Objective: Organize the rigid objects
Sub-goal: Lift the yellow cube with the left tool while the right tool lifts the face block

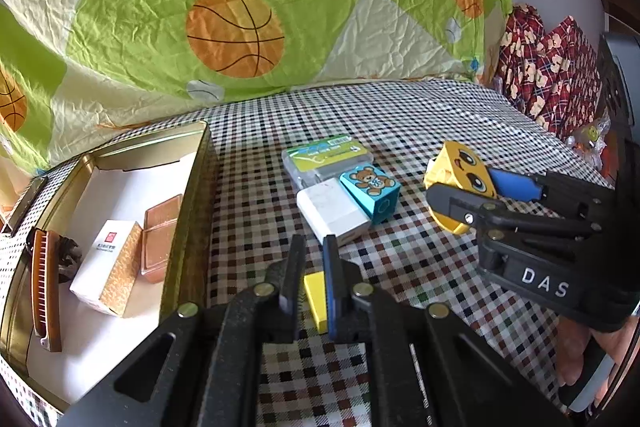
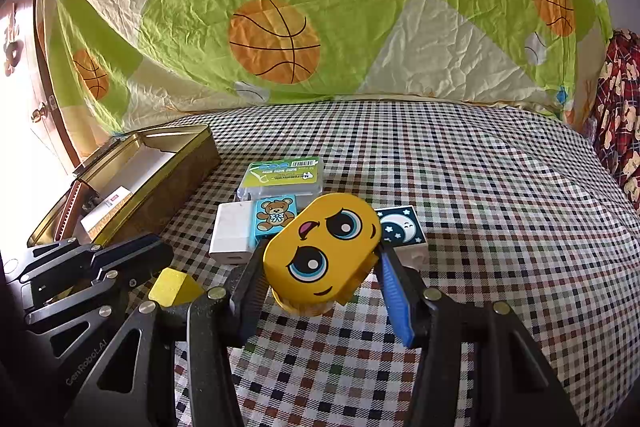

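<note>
My left gripper (image 1: 314, 279), pinching the yellow block (image 1: 316, 301), sits nearer the gold tin (image 1: 188, 195) at the bed's left edge; my right gripper (image 2: 320, 267) apparently clamps the yellow face brush (image 2: 320, 251) across its short axis.

Left gripper (image 1: 314, 267) fingers pinched together, right gripper (image 2: 320, 263) fingers half-spread

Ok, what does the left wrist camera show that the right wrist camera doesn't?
Only the left wrist view looks down into the gold tin: a brown comb and two copper-coloured blocks. Only the right wrist view shows the moon-print box behind the yellow face brush. Both show the brush between the right gripper fingers, the yellow wedge in the left gripper, the bear box, the white charger and the floss box.
</note>
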Motion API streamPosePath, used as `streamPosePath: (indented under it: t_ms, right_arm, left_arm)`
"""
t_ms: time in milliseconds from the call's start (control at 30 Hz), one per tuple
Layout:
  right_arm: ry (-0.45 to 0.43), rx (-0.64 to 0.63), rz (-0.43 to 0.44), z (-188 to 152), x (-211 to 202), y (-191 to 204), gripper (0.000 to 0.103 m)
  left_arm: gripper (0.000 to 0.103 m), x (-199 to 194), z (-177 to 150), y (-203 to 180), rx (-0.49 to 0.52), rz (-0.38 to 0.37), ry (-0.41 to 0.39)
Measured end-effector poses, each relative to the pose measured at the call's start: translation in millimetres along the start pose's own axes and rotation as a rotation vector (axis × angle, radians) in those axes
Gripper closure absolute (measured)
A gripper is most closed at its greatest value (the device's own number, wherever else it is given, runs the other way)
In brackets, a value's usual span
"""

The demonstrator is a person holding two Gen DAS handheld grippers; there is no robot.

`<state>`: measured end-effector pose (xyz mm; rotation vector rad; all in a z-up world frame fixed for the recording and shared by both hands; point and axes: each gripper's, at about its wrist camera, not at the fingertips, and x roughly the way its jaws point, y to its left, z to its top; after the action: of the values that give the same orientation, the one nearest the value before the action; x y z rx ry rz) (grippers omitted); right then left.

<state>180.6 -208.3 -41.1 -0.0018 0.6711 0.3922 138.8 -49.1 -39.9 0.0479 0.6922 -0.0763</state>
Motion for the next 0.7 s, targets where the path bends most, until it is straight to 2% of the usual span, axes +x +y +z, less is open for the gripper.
streamPosePath:
  t_ms: [33,100,133,167,200,400,433,467,533,700]
  right_arm:
    - [0.0,0.001,0.0,0.0,-0.1,-0.1,0.049]
    - [-0.002,0.003,0.001,0.1,-0.5,-0.2,0.049]
    - [-0.002,0.005,0.001,0.3,-0.5,-0.4,0.049]
    - [-0.002,0.005,0.001,0.4,-0.5,-0.3,0.049]
    - [-0.002,0.005,0.002,0.4,-0.6,-0.2,0.049]
    - [0.0,0.005,0.001,0.5,-0.8,-0.5,0.049]
    - [0.0,0.005,0.001,0.5,-1.0,-0.6,0.049]
    - [0.0,0.005,0.001,0.6,-1.1,-0.7,0.049]
    - [-0.001,0.005,0.001,0.6,-1.0,-0.4,0.049]
    - [-0.009,0.007,-0.001,0.9,-2.2,-1.3,0.049]
  left_arm:
    - [0.088,2.2,0.1,-1.6,0.007,-0.001,0.012]
    - [0.069,4.6,-0.3,-5.2,0.022,-0.001,0.026]
    - [0.051,5.6,-0.3,-7.1,0.031,0.004,0.031]
    - [0.04,6.0,-0.9,-8.0,0.035,0.018,0.034]
    - [0.039,6.8,-0.9,-8.2,0.036,0.028,0.038]
    - [0.041,25.7,-3.7,-15.2,0.078,0.0,0.148]
    - [0.055,27.0,-4.0,-14.6,0.074,-0.002,0.156]
    - [0.077,27.7,-4.3,-13.5,0.068,-0.005,0.163]
    - [0.079,25.3,-4.4,-10.5,0.051,-0.014,0.156]
    - [0.08,9.9,-3.5,-6.6,0.039,-0.005,0.081]
